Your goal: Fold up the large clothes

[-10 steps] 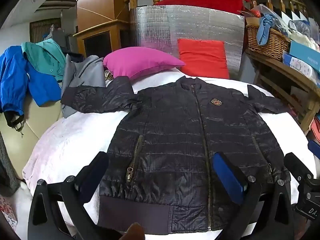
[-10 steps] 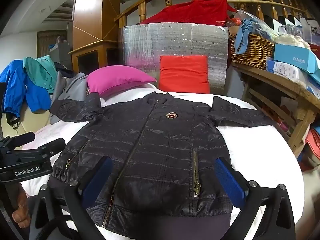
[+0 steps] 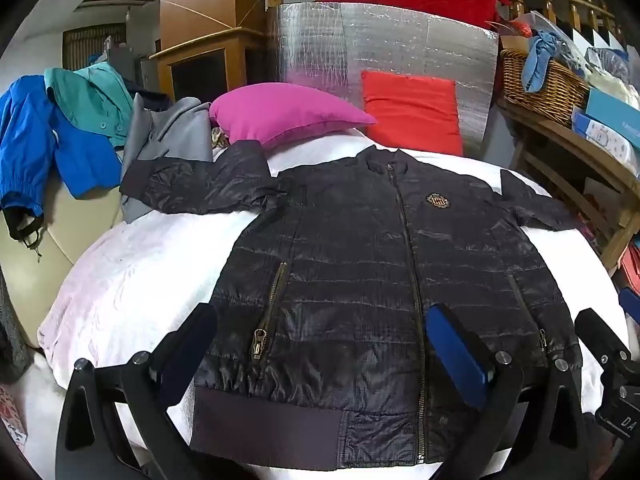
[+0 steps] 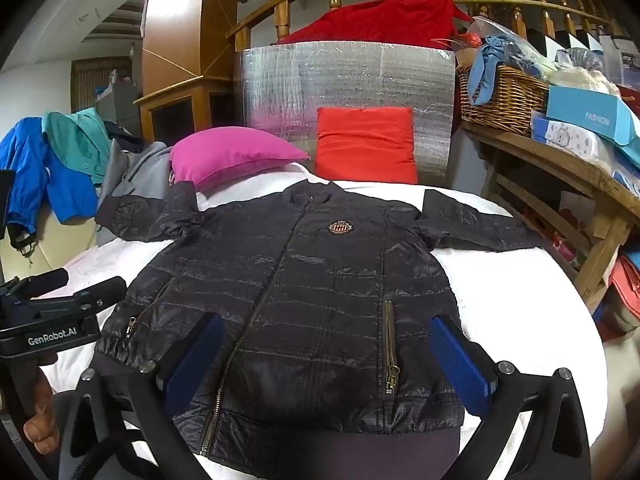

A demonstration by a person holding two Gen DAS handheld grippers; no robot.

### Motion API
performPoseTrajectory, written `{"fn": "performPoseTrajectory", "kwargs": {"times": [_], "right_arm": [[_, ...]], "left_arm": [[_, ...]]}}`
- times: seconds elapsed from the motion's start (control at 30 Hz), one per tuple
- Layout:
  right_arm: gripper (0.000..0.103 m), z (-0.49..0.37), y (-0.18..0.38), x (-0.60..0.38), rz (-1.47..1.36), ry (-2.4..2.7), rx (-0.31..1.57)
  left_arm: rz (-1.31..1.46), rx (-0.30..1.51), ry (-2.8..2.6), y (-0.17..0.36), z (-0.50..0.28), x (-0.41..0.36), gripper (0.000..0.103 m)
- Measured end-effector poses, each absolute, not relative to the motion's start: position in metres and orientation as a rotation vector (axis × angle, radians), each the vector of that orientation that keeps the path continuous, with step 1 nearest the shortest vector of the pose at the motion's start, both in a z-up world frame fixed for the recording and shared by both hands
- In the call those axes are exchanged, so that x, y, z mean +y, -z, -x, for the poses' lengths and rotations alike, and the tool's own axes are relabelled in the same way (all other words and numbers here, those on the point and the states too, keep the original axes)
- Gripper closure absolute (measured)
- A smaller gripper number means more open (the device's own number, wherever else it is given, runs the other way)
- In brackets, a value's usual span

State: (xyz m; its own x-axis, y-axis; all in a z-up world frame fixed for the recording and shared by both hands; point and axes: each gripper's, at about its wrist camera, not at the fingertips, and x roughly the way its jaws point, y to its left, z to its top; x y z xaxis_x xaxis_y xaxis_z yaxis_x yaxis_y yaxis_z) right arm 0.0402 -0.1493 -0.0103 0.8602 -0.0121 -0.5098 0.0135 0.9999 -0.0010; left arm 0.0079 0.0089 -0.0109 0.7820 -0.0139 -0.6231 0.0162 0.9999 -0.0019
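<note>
White bedding (image 3: 132, 280) covers the work surface, with cluttered furniture behind it. Both grippers hover over the near hem of a dark quilted jacket (image 3: 360, 272) that lies flat, front up and zipped, sleeves spread to either side.

From its own camera the left gripper (image 3: 324, 344) has its jaws spread wide with nothing clamped; the jacket's lower left part, with a brass pocket zip (image 3: 258, 344), shows between its blue pads (image 3: 456, 356). The right gripper (image 4: 324, 356) is likewise wide apart and empty, framing the jacket's lower right part and the other pocket zip (image 4: 391, 376). In the right wrist view the left gripper's body appears at the left edge, held by a hand (image 4: 38, 412).

Farther out, a chest badge (image 4: 343, 227) sits beside the centre zip. Beyond the collar lie a magenta pillow (image 3: 280, 114) and a red cushion (image 3: 412, 112), the latter propped against a silver foil panel (image 3: 360, 44). A grey garment (image 3: 168, 136), a teal one (image 3: 88, 96) and a blue jacket (image 3: 36, 148) are heaped at left; a wicker basket (image 4: 500, 96) stands on a wooden shelf (image 4: 560, 164) at right.
</note>
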Motion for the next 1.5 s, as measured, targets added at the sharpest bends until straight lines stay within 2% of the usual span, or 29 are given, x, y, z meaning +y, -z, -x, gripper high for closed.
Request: {"fn": "performPoseTrajectory", "kwargs": {"times": [1.5], "right_arm": [[0.000,-0.043,0.025,-0.136,0.014,-0.031,0.577]], "left_arm": [[-0.013,0.697,0.010,0.011,-0.014,0.009,0.000]]}}
